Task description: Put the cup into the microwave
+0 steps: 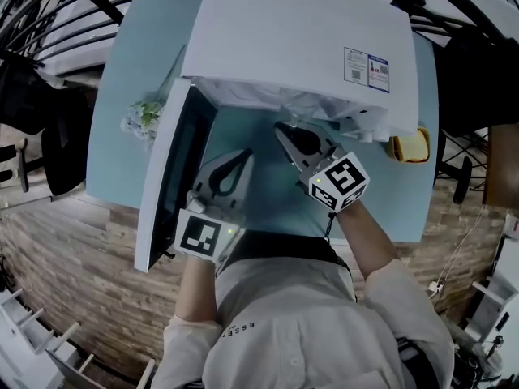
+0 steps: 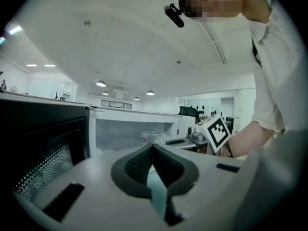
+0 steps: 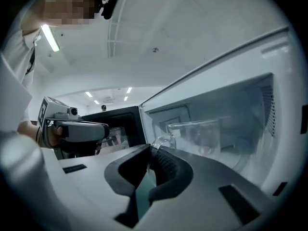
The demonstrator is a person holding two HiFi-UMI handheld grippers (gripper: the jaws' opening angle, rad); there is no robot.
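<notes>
- Right gripper (image 3: 152,149): jaws closed on the handle of the cup (image 3: 198,134); the handle loop sits at the pad tips
- Cup: clear glass, directly ahead of the right gripper and touching it at the handle only; upright, mouth up, long axis vertical; handle turned back toward the jaws
- Microwave (image 1: 300,39): door (image 1: 166,185) swung wide to the left of both grippers; the cavity (image 3: 226,105) lies ahead of the right gripper and the cup body shows against its inner walls
- The cup base is hidden by the gripper body; contact with the cavity floor cannot be told
- Left gripper (image 2: 153,146): jaws together, nothing between them; it sits left of the right gripper, just beside the door, apart from the cup
- Nearer hand: the right; it alone bears the cup
- Judgement: the coming move runs straight ahead and down along the right gripper's own line; keep the cup vertical; release only once the base is seated
</notes>
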